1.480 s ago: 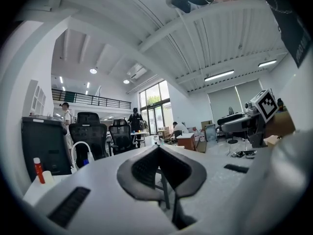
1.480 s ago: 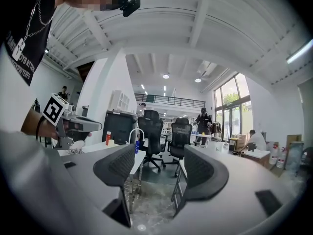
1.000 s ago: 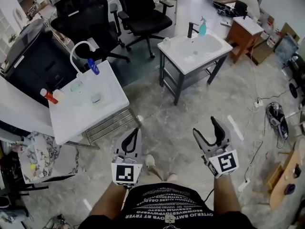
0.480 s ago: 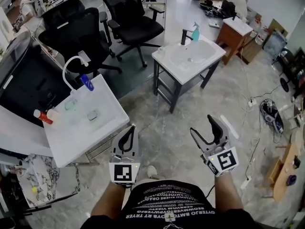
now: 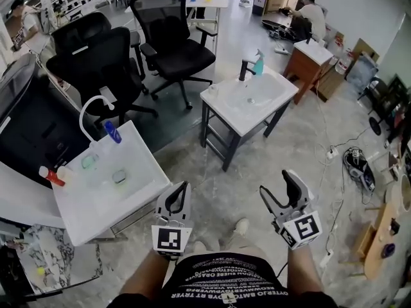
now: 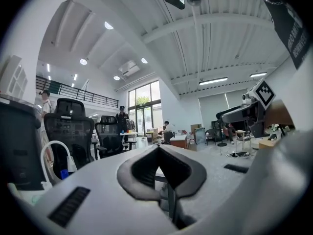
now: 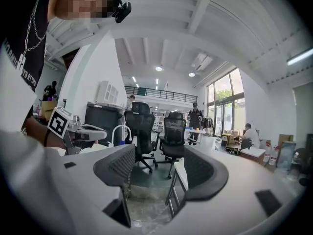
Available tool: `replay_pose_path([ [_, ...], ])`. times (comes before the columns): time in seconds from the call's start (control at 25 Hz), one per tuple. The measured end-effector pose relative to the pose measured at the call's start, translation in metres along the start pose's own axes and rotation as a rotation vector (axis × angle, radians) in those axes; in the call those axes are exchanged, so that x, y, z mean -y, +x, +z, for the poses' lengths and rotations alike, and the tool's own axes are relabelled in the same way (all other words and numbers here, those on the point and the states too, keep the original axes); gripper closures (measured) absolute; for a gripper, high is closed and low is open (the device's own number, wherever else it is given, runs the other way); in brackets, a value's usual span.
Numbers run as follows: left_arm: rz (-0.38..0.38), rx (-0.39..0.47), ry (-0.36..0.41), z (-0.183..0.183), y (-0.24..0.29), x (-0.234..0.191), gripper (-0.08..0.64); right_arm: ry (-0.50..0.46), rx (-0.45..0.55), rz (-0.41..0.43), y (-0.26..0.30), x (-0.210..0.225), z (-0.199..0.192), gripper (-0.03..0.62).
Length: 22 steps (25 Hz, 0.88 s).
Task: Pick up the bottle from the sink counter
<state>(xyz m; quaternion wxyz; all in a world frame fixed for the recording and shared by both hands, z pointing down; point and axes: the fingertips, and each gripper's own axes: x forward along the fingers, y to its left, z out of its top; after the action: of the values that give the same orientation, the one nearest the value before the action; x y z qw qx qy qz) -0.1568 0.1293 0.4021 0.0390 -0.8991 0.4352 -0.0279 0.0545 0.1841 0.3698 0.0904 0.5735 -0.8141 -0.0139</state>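
Note:
A teal spray bottle [image 5: 258, 63] stands at the back of a white sink counter [image 5: 277, 101], beside its black tap [image 5: 243, 68]. A second white sink counter [image 5: 138, 191] at the left carries a red-capped bottle [image 5: 50, 176] and a blue-tipped item [image 5: 112, 132] by a white tap [image 5: 90, 108]. Both grippers hang over the bare floor, well short of either counter. My left gripper [image 5: 183, 188] [image 6: 158, 148] is shut with nothing in it. My right gripper [image 5: 276, 182] [image 7: 157, 155] stands open and empty.
Black office chairs [image 5: 172, 40] [image 5: 96, 59] stand behind the two sinks. A big black panel [image 5: 29, 124] is at the far left. A wooden cabinet [image 5: 311, 61] and a seated person [image 5: 311, 13] are at the back right. Cables and a power strip [image 5: 356, 165] lie on the floor at the right.
The person has walked forward: both sink counters sit lower and nearer in the head view. Both grippers moved along with the body, their jaws unchanged.

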Motion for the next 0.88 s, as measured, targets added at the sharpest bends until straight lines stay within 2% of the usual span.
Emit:
replay_pose_path([
  [0.12, 0.003, -0.01, 0.003, -0.002, 0.02, -0.003, 0.558, 0.025, 0.0, 0.006, 0.017, 0.017, -0.006, 0.304],
  [0.28, 0.059, -0.037, -0.014, -0.006, 0.049, -0.017, 0.558, 0.014, 0.024, 0.05, 0.047, 0.038, -0.001, 0.304],
  [0.4, 0.084, -0.023, 0.001, 0.001, 0.08, -0.02, 0.558, 0.014, 0.045, 0.071, 0.067, 0.068, 0.001, 0.304],
  [0.56, 0.081, 0.022, 0.048, 0.019, 0.126, -0.01, 0.558, 0.022, 0.049, 0.102, 0.096, 0.112, -0.003, 0.304],
  [0.68, 0.101, 0.036, 0.04, 0.028, 0.157, -0.006, 0.558, 0.026, 0.043, 0.136, 0.118, 0.141, -0.007, 0.304],
  [0.88, 0.157, -0.039, 0.006, 0.022, 0.193, 0.003, 0.558, 0.031, 0.061, 0.217, 0.14, 0.177, -0.006, 0.304],
])
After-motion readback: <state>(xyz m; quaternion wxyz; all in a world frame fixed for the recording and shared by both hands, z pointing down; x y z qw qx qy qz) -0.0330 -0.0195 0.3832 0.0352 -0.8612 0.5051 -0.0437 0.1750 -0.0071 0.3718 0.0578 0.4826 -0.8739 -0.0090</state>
